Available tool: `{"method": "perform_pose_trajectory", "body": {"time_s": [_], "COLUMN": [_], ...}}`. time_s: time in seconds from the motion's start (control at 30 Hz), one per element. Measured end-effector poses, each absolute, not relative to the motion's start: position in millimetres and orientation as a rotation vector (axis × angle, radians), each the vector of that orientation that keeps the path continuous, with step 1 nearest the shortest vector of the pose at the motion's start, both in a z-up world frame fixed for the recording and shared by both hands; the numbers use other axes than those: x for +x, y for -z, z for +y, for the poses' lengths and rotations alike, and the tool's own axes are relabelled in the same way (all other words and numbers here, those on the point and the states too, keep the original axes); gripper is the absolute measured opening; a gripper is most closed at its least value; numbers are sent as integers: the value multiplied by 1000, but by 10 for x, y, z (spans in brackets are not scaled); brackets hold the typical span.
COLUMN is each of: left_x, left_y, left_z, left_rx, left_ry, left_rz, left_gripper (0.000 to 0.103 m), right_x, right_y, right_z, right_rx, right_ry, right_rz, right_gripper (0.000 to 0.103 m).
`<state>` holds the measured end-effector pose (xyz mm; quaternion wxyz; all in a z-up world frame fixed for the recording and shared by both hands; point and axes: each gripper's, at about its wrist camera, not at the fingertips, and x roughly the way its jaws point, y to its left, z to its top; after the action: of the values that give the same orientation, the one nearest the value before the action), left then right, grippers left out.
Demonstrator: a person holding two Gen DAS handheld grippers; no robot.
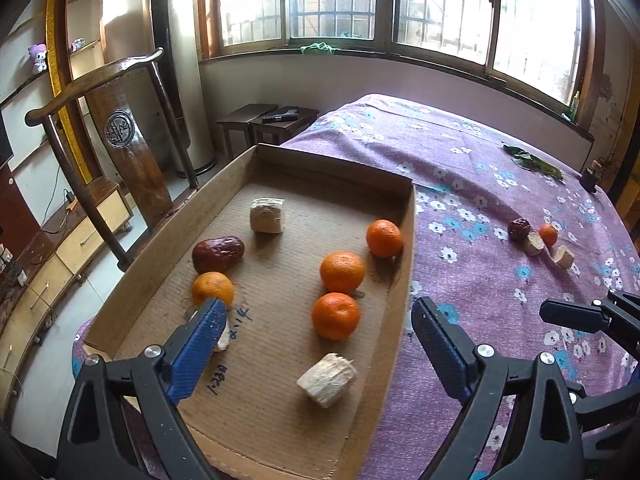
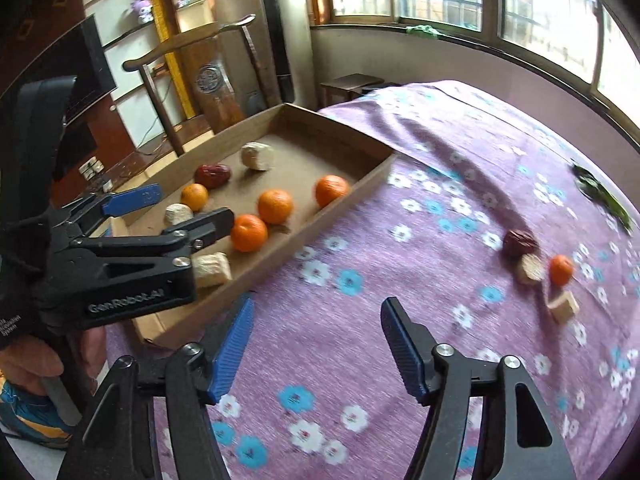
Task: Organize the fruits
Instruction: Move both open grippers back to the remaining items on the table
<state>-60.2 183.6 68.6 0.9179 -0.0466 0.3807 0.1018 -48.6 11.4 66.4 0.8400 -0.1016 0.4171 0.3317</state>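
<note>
A shallow cardboard tray (image 1: 404, 280) (image 2: 348, 188) lies on the purple flowered cloth. It holds several oranges (image 1: 342, 272) (image 2: 275, 205), a red date (image 1: 218, 254) (image 2: 213, 175) and pale cut chunks (image 1: 327, 378) (image 2: 212, 270). My left gripper (image 1: 320, 320) (image 2: 180, 208) is open and empty over the tray's near end. My right gripper (image 2: 316, 344) is open and empty above the cloth, right of the tray; its fingers (image 1: 576, 316) show in the left wrist view. On the cloth to the right lie a date (image 1: 519, 229) (image 2: 519, 243), a small orange (image 1: 548, 235) (image 2: 561, 269) and two pale chunks (image 1: 564, 257) (image 2: 563, 306).
A wooden chair (image 1: 120, 128) (image 2: 208, 64) stands just past the tray's left side. Green leaves (image 1: 536, 162) (image 2: 600, 196) lie far right on the cloth. Low stools (image 1: 268, 120) stand under the window, beyond the table's far edge.
</note>
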Motion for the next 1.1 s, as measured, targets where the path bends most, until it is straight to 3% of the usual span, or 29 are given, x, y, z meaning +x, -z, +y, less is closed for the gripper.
{"method": "perform_pose_trajectory", "body": {"time_s": [0.63, 1.1], "left_x": [-58, 494], "left_y": [-665, -557], "left_z": [657, 291], "left_rx": [-7, 28], "left_ry": [46, 84], "left_rz": [835, 895], "left_gripper": [93, 93], "right_x": [-201, 623], "right_y": [-511, -367], "right_z": [-1265, -1441], "right_rx": [-73, -71], "right_ry": [-452, -410], "right_rz": [942, 968], "right_gripper": [72, 69]}}
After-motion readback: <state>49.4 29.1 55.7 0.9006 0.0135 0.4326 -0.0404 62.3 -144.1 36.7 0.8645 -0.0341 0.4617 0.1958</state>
